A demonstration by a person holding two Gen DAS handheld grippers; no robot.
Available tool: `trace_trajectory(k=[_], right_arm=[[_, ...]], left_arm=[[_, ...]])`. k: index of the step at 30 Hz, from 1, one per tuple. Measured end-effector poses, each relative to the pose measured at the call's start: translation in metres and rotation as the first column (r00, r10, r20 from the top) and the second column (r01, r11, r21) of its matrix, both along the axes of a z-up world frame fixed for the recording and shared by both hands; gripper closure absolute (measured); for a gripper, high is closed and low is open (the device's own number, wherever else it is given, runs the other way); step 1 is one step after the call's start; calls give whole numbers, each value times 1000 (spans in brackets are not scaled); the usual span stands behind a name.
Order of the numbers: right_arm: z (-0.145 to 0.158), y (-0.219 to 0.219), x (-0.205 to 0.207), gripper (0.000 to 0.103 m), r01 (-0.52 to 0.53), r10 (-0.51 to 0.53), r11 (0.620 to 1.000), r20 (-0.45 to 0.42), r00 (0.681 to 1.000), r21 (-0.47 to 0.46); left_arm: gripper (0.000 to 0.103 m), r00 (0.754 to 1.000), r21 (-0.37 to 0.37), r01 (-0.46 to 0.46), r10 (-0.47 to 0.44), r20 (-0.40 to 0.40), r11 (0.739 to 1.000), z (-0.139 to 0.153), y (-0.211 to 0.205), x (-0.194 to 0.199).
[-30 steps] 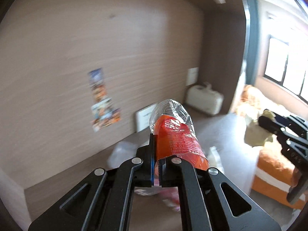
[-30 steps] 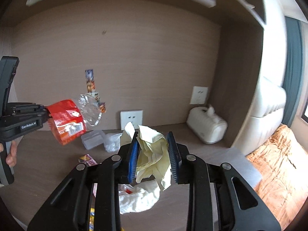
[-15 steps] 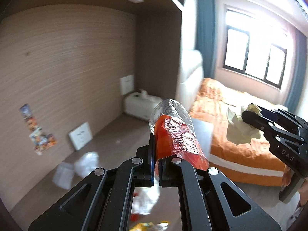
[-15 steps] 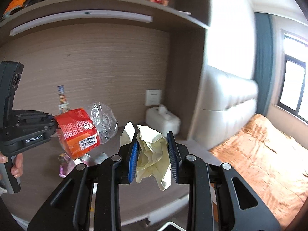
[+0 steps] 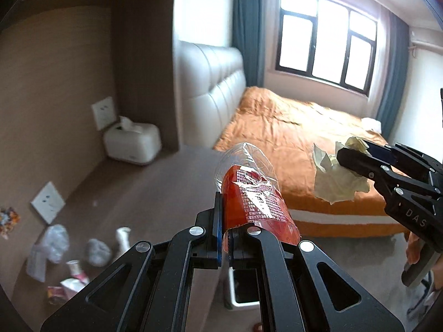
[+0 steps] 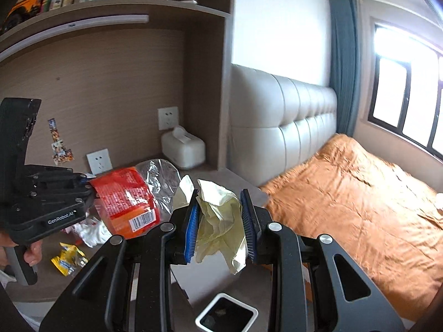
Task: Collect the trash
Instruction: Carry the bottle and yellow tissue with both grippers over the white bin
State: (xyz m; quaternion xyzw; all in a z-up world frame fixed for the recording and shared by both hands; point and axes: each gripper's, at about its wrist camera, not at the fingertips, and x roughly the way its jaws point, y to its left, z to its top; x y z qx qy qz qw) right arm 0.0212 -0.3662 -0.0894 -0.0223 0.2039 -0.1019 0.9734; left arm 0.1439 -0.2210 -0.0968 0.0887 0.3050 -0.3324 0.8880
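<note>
Two grippers are seen, each clamped on one piece of trash: the left gripper is clenched on a crushed bottle with a red label at lower centre of the left view, and the right gripper is closed on a crumpled yellow tissue at centre of the right view. A white bin with a dark opening is seen at the bottom edge of the right view, below the tissue. More litter is scattered on the desk at lower left of the left view.
</note>
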Motion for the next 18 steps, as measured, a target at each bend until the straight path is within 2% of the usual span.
trace_trajectory(k=[10, 18], right_arm=[[-45, -47, -1, 73, 32, -25, 996, -86, 996, 88], [-98, -85, 16, 72, 36, -11, 987, -160, 987, 159]], left_arm=[[101, 994, 89, 72, -63, -93, 993, -51, -57, 1], [101, 979, 168, 106, -74, -190, 980, -119, -98, 11]])
